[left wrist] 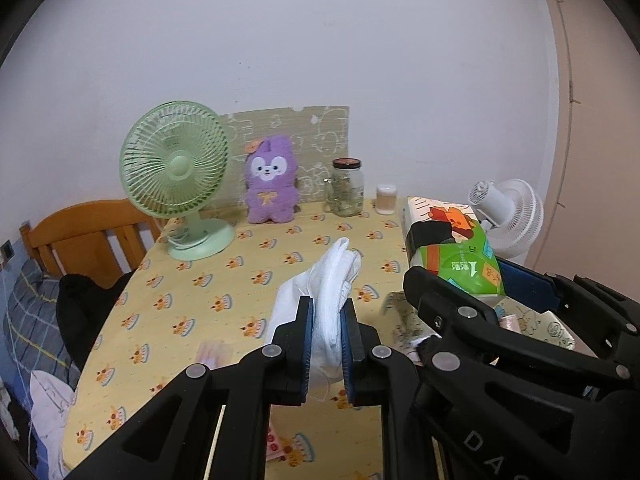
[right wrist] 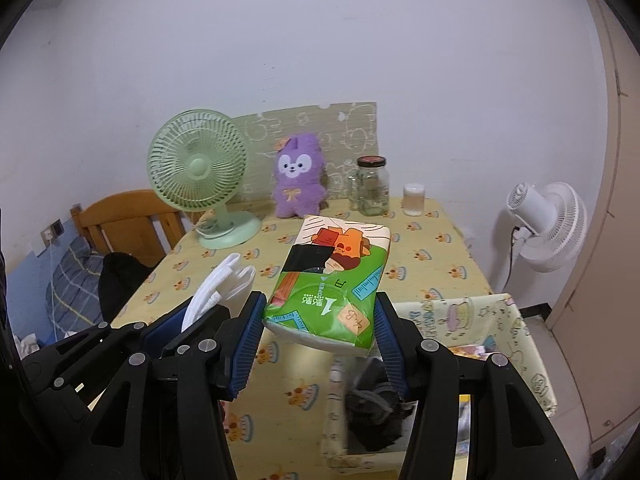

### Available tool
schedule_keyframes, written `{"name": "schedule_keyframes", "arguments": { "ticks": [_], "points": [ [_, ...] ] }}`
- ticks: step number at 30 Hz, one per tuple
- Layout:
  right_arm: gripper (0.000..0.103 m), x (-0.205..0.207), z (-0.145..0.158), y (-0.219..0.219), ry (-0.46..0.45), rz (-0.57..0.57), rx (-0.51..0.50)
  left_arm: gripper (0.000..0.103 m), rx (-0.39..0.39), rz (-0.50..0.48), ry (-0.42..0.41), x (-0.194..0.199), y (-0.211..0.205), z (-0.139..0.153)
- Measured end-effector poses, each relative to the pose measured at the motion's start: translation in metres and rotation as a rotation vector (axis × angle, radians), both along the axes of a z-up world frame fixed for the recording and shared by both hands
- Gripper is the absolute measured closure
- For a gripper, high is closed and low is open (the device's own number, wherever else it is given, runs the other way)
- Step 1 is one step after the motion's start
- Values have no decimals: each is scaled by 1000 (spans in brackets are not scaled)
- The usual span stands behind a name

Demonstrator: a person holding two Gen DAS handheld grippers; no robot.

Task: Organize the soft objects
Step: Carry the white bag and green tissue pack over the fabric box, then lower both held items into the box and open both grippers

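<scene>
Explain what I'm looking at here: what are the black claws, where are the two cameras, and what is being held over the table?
No robot: a person holds a two-finger gripper in each hand, each carrying a fisheye camera looking along its fingers. The left gripper pinches a white cloth. The right gripper clamps a soft tissue pack. Below is a table with a yellow tablecloth, carrying a green fan, a purple plush and a glass jar. A fabric box stands near the right gripper.

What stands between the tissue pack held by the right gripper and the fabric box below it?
Nothing visible: the tissue pack hangs in the right gripper above the open fabric box, where dark clothing already lies.
</scene>
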State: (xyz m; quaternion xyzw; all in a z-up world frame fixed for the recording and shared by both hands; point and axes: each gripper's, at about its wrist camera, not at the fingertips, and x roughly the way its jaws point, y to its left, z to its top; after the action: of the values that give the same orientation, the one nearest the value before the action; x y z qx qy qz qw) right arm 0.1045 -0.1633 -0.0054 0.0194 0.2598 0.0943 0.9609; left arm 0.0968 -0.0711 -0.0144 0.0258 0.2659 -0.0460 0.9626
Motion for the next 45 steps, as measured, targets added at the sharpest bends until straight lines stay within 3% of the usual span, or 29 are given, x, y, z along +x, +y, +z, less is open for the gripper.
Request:
{"name": "schedule_keyframes", "arguments": {
  "ticks": [38,43,44,45],
  "points": [
    [46,5,-13,-108,14,-218,-11,90,-1,-238,30,29,-105,-12],
    [46,7,-21,-119,34,-240,3,81,2,-271,48,34,-116,-19],
    [46,6,-22,-121,39,-244,3,67,10,-283,59,35,-118,-21],
    [46,7,-24,-122,44,-246,3,61,22,-283,63,34,-120,-22]
  ]
}}
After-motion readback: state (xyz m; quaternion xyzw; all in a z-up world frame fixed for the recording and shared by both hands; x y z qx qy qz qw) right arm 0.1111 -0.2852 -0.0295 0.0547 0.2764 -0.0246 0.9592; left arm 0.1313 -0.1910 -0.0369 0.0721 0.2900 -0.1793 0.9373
